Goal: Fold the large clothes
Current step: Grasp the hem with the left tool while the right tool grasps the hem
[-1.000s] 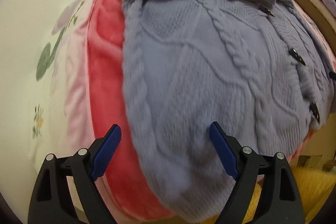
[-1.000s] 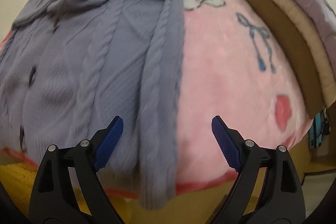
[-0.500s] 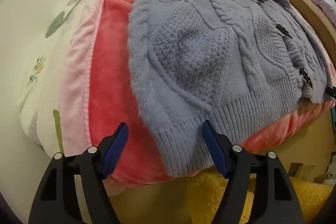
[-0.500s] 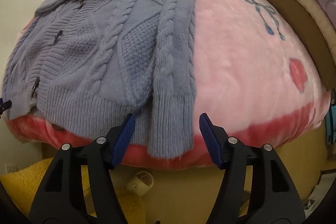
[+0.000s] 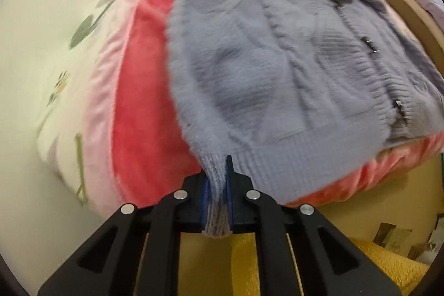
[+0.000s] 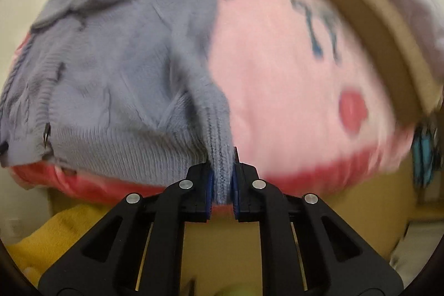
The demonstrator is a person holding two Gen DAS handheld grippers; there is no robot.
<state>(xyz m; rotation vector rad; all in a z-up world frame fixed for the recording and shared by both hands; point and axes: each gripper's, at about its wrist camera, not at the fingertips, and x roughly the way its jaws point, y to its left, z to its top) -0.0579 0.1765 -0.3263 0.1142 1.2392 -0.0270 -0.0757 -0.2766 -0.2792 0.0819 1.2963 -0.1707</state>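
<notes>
Lavender cable-knit cardigan (image 5: 266,79) lies spread on the bed, over a pink blanket (image 6: 277,68) with a red border; its ribbed hem hangs at the bed's near edge.

Left gripper (image 5: 217,201): fingers closed on a bunch of ribbed knit at the cardigan's hem corner, on the side nearest the red border (image 5: 138,101). The knit is pinched between the blue pads and sticks out below them.

Right gripper (image 6: 222,185): fingers closed on ribbed knit at the opposite hem corner, beside the bare pink blanket. It may be the sleeve cuff lying along that edge, or cuff and hem together; blur makes this hard to settle.

Dark toggle buttons (image 5: 369,46) run down the cardigan's front, between the two grips. A stack of folded bedding (image 6: 374,27) sits beyond the cardigan, toward the right gripper's side.

Step in hand, as judged: both lower corners secured, fold about to start. The next move calls for lifting both corners together, keeping the hem taut between them, and carrying it toward the collar end so the body doubles over evenly. Heavy knit may sag in the middle or drag the blanket.
</notes>
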